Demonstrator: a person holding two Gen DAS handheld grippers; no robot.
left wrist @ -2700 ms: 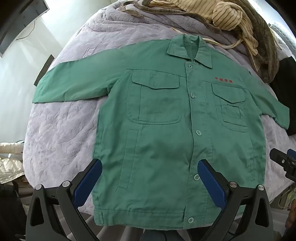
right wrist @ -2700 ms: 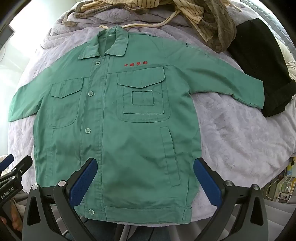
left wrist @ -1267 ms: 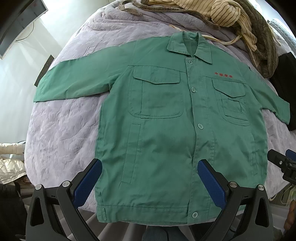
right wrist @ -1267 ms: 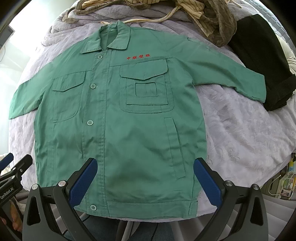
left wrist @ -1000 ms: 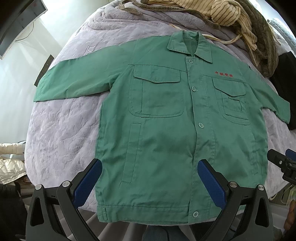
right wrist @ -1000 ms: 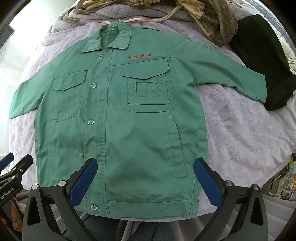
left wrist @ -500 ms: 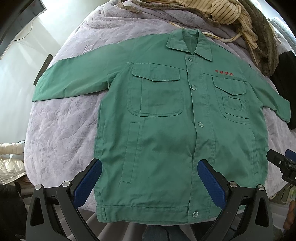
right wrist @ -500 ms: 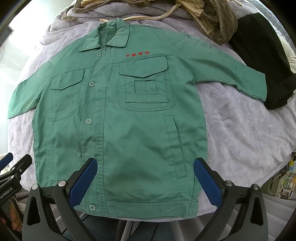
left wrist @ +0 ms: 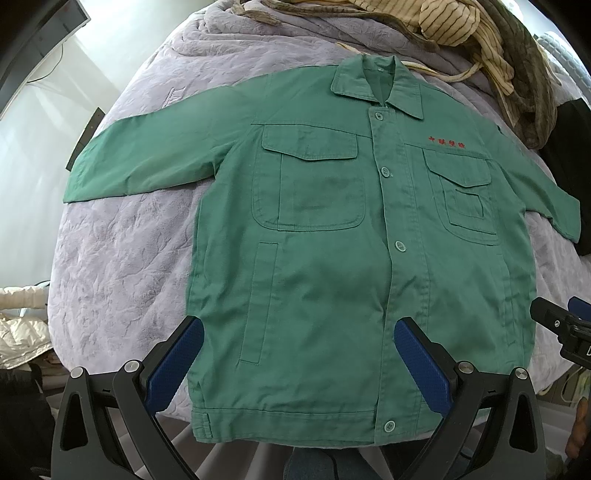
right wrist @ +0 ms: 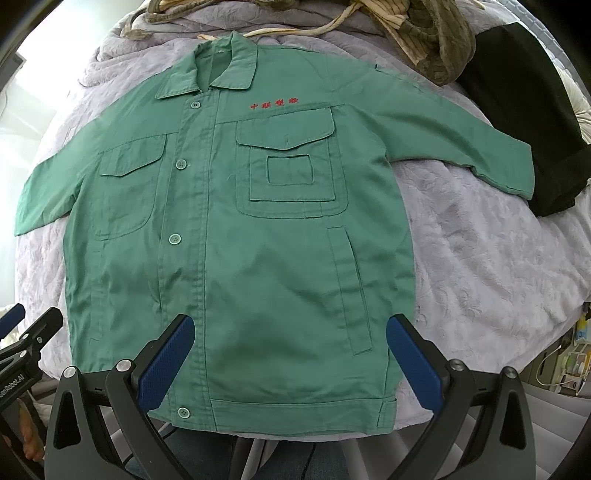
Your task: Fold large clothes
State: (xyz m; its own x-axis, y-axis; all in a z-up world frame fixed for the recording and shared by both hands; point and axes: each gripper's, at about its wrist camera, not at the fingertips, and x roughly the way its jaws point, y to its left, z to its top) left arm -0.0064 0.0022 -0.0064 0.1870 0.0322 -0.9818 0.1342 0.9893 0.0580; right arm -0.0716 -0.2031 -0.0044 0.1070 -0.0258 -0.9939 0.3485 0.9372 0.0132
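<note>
Green jacket (left wrist: 325,266) flat on bed (left wrist: 122,258), unfolded; both grippers (left wrist: 299,354) (right wrist: 291,347) above hem, jaws wide, empty. Next: grasp sleeve.

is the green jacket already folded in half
No, the green jacket lies flat and face up on the lavender blanket, buttoned, with both sleeves spread out to the sides.

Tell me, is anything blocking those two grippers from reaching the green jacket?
Nothing visible is. The jacket lies flat and buttoned on the lilac bedspread, its hem nearest both open grippers, left and right. The striped clothes and black garment lie beyond it, at the collar and one cuff.
</note>
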